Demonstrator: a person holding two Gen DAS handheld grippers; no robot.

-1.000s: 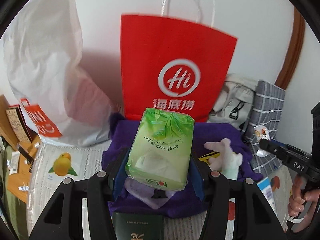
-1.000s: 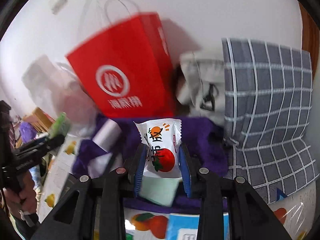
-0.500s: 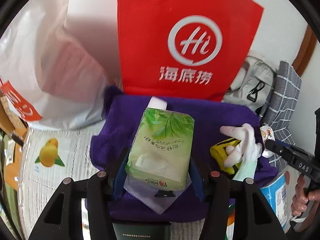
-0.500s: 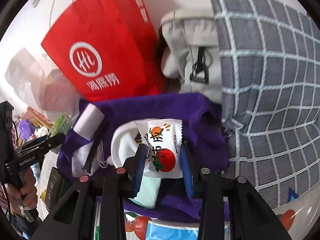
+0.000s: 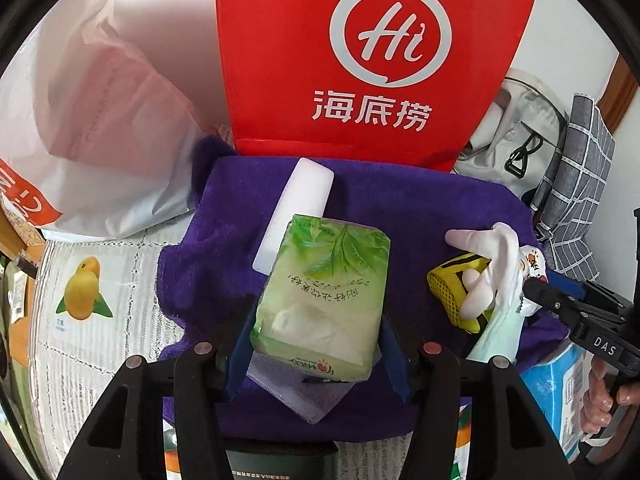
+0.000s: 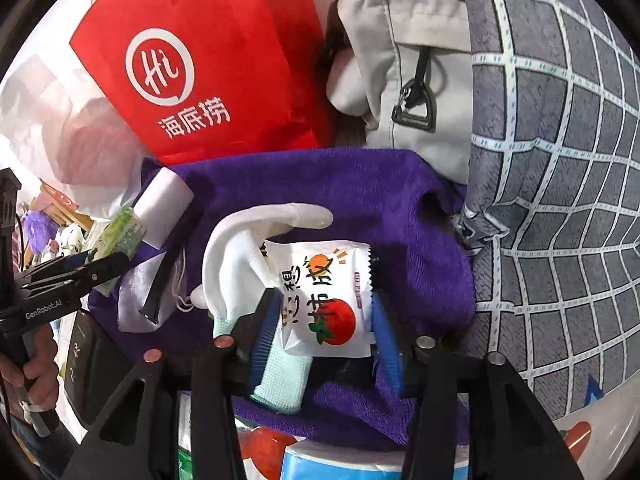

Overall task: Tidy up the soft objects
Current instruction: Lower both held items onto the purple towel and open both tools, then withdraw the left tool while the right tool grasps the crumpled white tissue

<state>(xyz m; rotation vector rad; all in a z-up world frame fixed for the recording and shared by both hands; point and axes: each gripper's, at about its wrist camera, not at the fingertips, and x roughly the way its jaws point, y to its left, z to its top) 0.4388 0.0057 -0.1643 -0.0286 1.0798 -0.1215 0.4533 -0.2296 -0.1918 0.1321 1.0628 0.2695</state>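
Tissue pack (image 5: pixel 320 300): I am holding this green soft pack between the blue pads of my left gripper (image 5: pixel 318 354), above the purple towel (image 5: pixel 400 216).
Left gripper: it is clamping the pack on both sides and pointing steeply down at the towel.
Snack packet (image 6: pixel 324 300): the white packet with a tomato print is sitting between the pads of my right gripper (image 6: pixel 322 338), over the white glove (image 6: pixel 232 256).
Right gripper: its jaws have just been opening; the left pad is lying along the packet's edge, the right pad is standing just off it.
Towel contents: a white roll (image 5: pixel 296 212) is lying just beyond the tissue pack, and a yellow mesh item (image 5: pixel 452 292) is lying under the glove.
Behind the towel: a red paper bag (image 5: pixel 372 56) is standing upright, a white plastic bag (image 5: pixel 80 112) to its left, a grey bag (image 6: pixel 404 60) and a checked cushion (image 6: pixel 560 160) to its right.
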